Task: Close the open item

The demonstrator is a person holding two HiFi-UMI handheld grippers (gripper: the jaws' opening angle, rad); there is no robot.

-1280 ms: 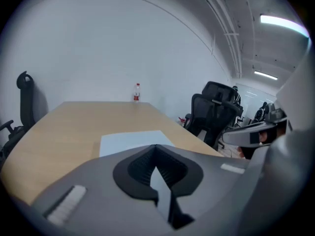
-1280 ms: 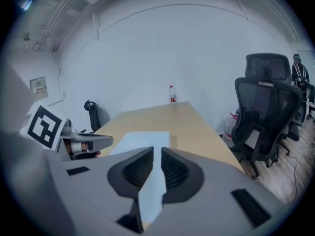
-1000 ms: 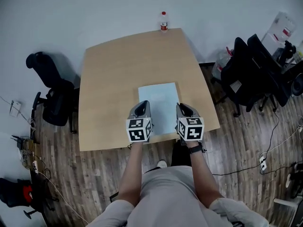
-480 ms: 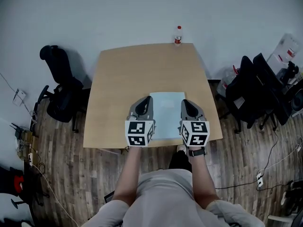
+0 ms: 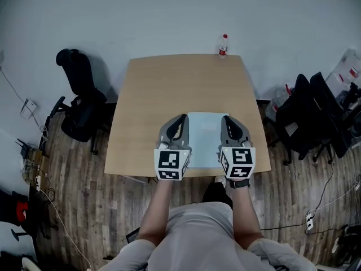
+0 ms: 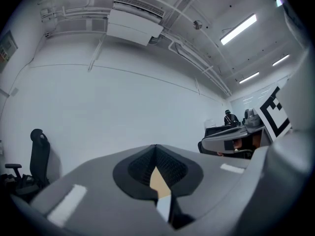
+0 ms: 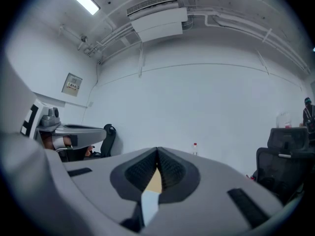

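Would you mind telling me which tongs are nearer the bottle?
Right. The right tongs sit almost directly in front of the bottle; the left tongs sit off to its left.

Desk (image 5: 169, 95) was tan wood. Flat item (image 5: 204, 135) was pale blue. Marker cubes (image 5: 171, 164) were black-and-white squared. Far bottle (image 5: 223, 46) was red-labelled.

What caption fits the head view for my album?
Left gripper and right gripper flank a pale blue flat item on a wooden table, bottle at the far edge.
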